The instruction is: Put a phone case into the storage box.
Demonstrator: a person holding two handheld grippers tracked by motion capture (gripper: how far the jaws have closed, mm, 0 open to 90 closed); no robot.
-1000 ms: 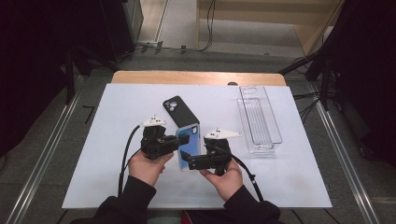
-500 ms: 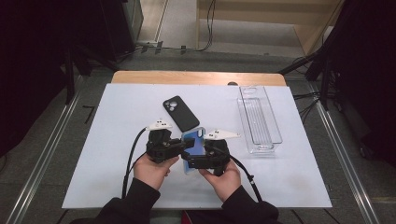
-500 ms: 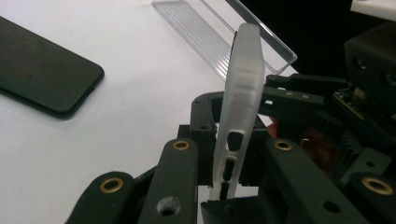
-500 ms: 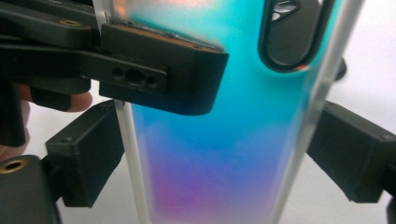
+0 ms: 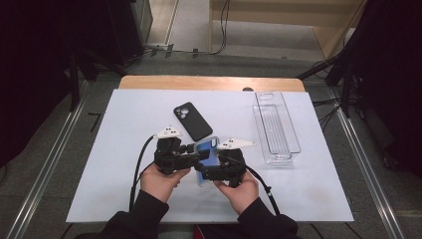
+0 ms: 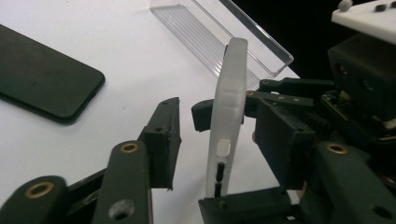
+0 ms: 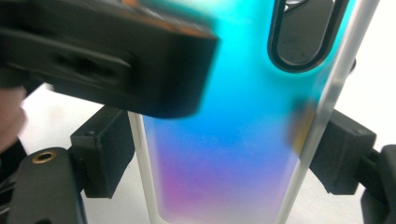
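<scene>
A blue-to-purple phone case (image 5: 208,152) with frosted edges is held above the white table top between both hands. My right gripper (image 7: 226,149) is shut on it, one pad on each long edge (image 5: 205,173). In the left gripper view the case (image 6: 229,112) stands edge-on between the jaws of my left gripper (image 6: 217,119). Those jaws have just been opening, and the left pad (image 6: 163,135) now stands clear of the case. In the high view the left gripper (image 5: 191,149) is just left of the case. A black phone (image 5: 192,121) lies flat on the table beyond the grippers.
A clear plastic tray (image 5: 276,127) lies lengthwise at the right of the white table top (image 5: 124,149) and reaches toward its far edge. A strip of wood (image 5: 209,82) runs along the back. Metal rails run along both sides of the table.
The left gripper's jaws have opened from the phone case. The right gripper keeps its hold on it. Both hands stay where they were.
</scene>
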